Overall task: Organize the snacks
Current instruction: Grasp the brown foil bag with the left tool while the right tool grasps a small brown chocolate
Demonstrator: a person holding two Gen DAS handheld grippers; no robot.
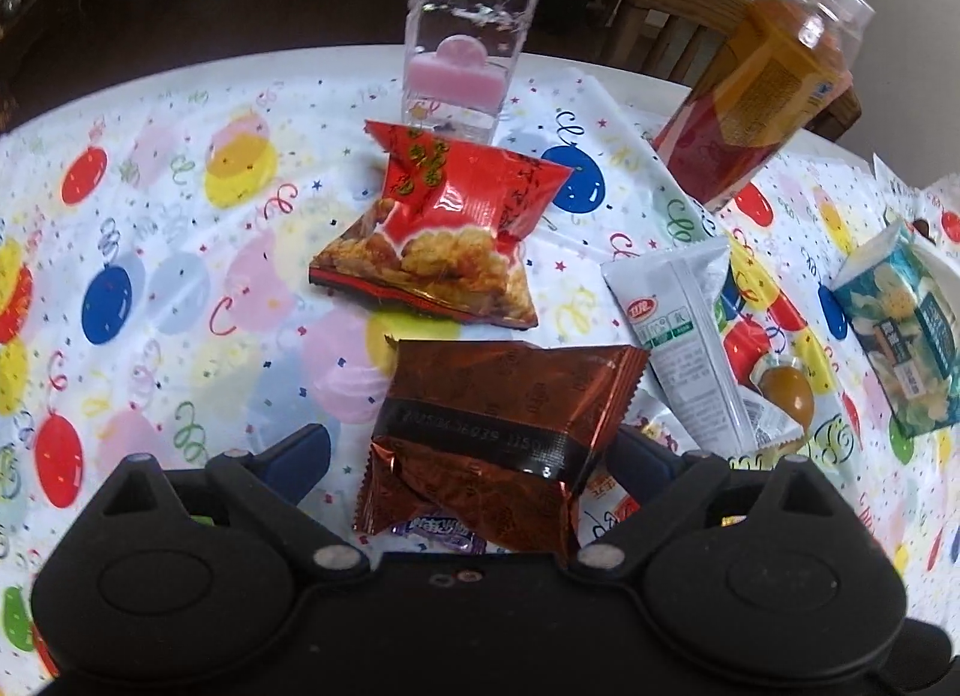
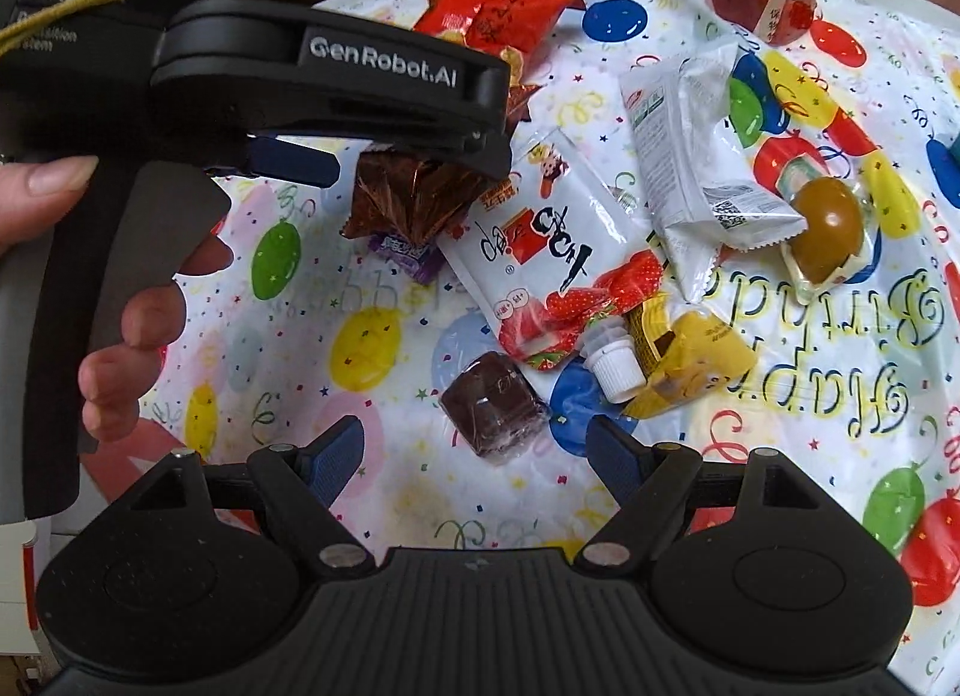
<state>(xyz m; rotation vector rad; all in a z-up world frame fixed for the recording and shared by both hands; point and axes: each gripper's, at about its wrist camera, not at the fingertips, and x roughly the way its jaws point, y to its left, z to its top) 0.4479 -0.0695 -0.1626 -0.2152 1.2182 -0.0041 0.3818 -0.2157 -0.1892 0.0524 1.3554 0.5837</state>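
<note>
Brown packet (image 1: 504, 432) between the spread fingers of the left gripper (image 1: 474, 450), over a balloon-print table (image 1: 150, 288).
Right gripper (image 2: 474, 450) spread wide, empty, just short of a wrapped chocolate (image 2: 495, 411).

Glossy foil brown packet (image 1: 498, 438); matt black plastic left gripper (image 1: 468, 456).

Your left claw (image 1: 471, 444) is matte black, with two rounded housings, silver pivot pins and dark blue ribbed pads (image 1: 300, 450) on its fingers. Your right claw (image 2: 474, 450) has the same build: black triangular links, silver pins, blue pads (image 2: 336, 456). Seen from the right wrist, the left unit's side reads "GenRobot.AI" in white, above a grey grip with a yellow cord. Your hand (image 2: 120, 300) shows bare fingers, no sleeve visible.
</note>
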